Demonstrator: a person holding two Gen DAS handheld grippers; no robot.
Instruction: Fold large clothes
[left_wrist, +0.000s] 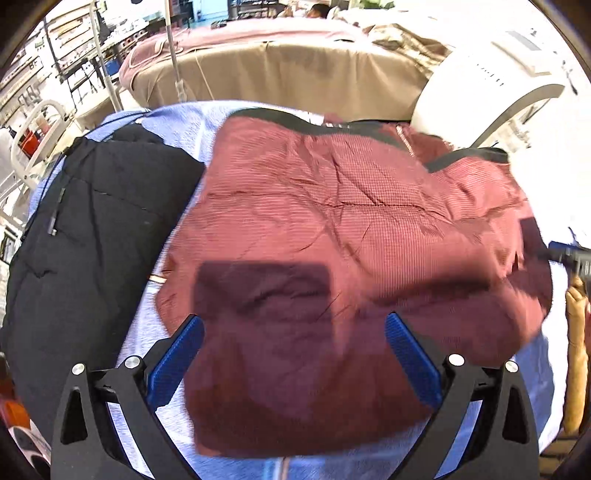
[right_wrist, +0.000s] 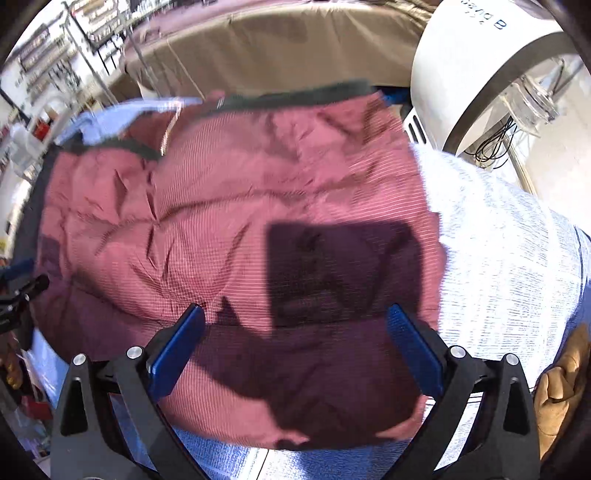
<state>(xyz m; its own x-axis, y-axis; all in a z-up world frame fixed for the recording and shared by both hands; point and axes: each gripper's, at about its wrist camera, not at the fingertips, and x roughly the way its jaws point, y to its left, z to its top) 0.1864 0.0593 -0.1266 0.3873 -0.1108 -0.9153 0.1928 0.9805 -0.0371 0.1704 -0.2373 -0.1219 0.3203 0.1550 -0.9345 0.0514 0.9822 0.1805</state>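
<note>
My left claw (left_wrist: 295, 354) hangs over the red jacket (left_wrist: 332, 229) with its blue pads spread wide and nothing between them. My right claw (right_wrist: 295, 350) is spread just as wide above the same jacket (right_wrist: 221, 229), also gripping nothing.

The jacket lies puffy and creased in the middle of the counter, which is covered with a pale blue cloth (left_wrist: 177, 125). Both claws throw dark blocky shadows on the jacket's near part. Its dark trim and a zipper (left_wrist: 404, 142) run along the far edge.

Left of the jacket, touching its side, a black coat (left_wrist: 92, 240) lies on the same cloth. Right of the jacket the cloth (right_wrist: 498, 240) is bright with sunlight. Beyond the jacket's far right corner stands a white machine (right_wrist: 472, 66) with black cables hanging beneath it. Behind the jacket, past the counter, a tan-sided bed (left_wrist: 277, 74) carries a pink blanket (left_wrist: 221, 37). Far left of the jacket I see metal racks (left_wrist: 74, 55), too blurred to read.
</note>
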